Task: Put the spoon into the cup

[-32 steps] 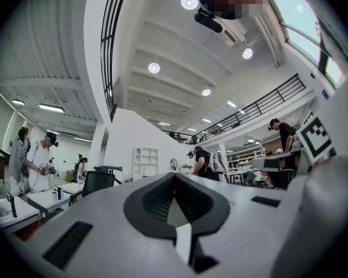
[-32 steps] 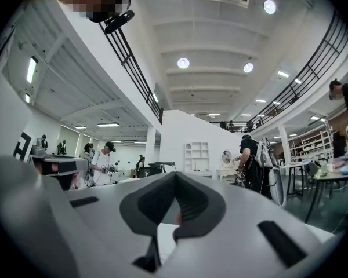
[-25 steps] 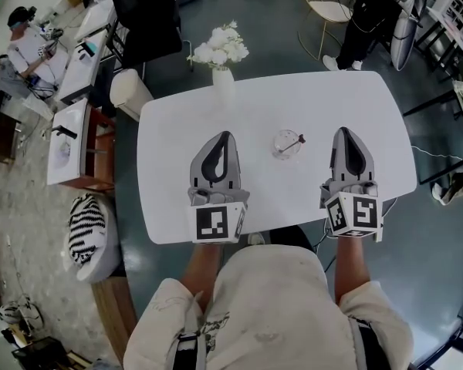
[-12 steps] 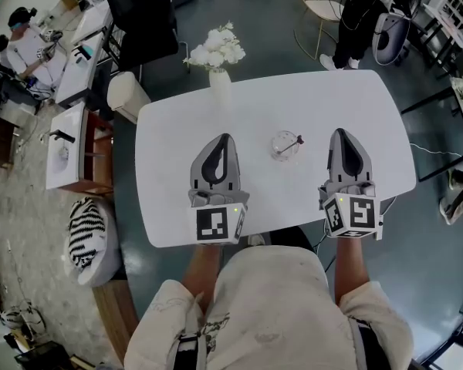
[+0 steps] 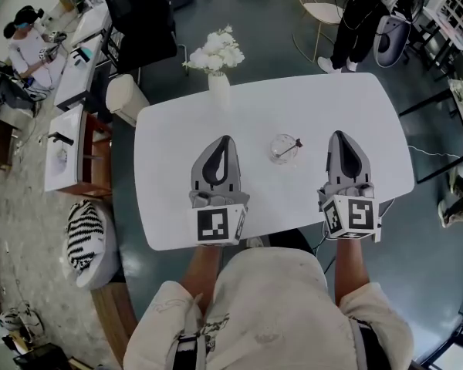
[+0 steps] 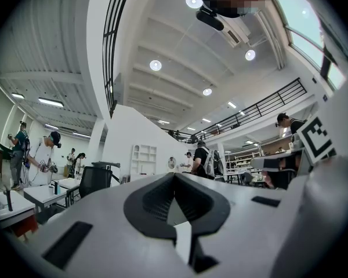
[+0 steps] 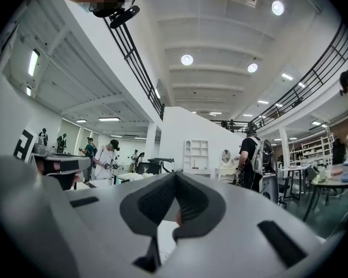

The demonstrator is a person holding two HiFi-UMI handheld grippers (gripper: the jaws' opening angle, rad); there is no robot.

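A clear glass cup (image 5: 284,148) stands on the white table (image 5: 255,106) between my two grippers. The spoon (image 5: 293,144) lies in it, its dark handle end sticking out over the right rim. My left gripper (image 5: 224,139) rests on the table to the cup's left, jaws closed together and empty (image 6: 174,176). My right gripper (image 5: 341,136) sits to the cup's right, also shut with nothing between its jaws (image 7: 175,174). Neither gripper touches the cup. Both gripper views look level across the room, so neither shows the cup.
A white vase with white flowers (image 5: 215,60) stands at the table's far edge, left of centre. A black chair (image 5: 143,18) and a white bin (image 5: 126,95) are beyond the far left corner. People stand around desks in the room.
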